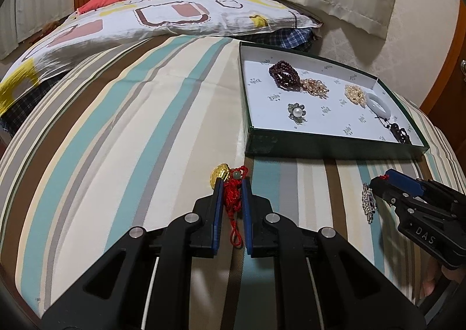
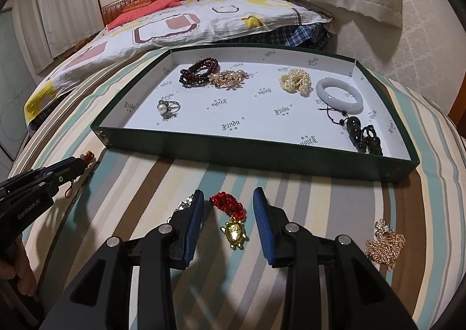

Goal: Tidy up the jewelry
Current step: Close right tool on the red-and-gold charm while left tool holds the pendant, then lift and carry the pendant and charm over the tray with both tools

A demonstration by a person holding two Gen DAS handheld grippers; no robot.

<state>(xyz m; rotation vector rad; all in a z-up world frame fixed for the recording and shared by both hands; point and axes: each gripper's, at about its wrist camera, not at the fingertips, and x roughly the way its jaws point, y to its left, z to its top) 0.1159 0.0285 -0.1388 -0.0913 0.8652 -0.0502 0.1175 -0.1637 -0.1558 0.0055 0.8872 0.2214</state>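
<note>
A red knotted cord (image 1: 233, 196) carrying a gold charm (image 1: 219, 175) and a pale green bead is being clamped between the blue pads of the left claw (image 1: 233, 193), with the cord's loop trailing down onto the striped bed cover (image 1: 131, 126). The right claw (image 2: 228, 207) is being held apart, its fingers straddling a second red-corded gold pendant (image 2: 233, 231) that is lying on the cover between them without being touched. A silver brooch (image 1: 368, 204) is lying just beside the right claw's left finger, and a rhinestone gold brooch (image 2: 384, 242) is resting on the cover to the right. Beyond both claws, a shallow green box (image 2: 262, 158) with a white printed lining is sitting on the bed, and inside it are being kept a dark red bead bracelet (image 2: 199, 70), a gold-toned cluster (image 2: 230, 78) touching it, a pearl strand (image 2: 295, 81), a white bangle (image 2: 339, 95), a pearl ring (image 2: 167, 108) and a dark carved pendant (image 2: 362, 135).
</note>
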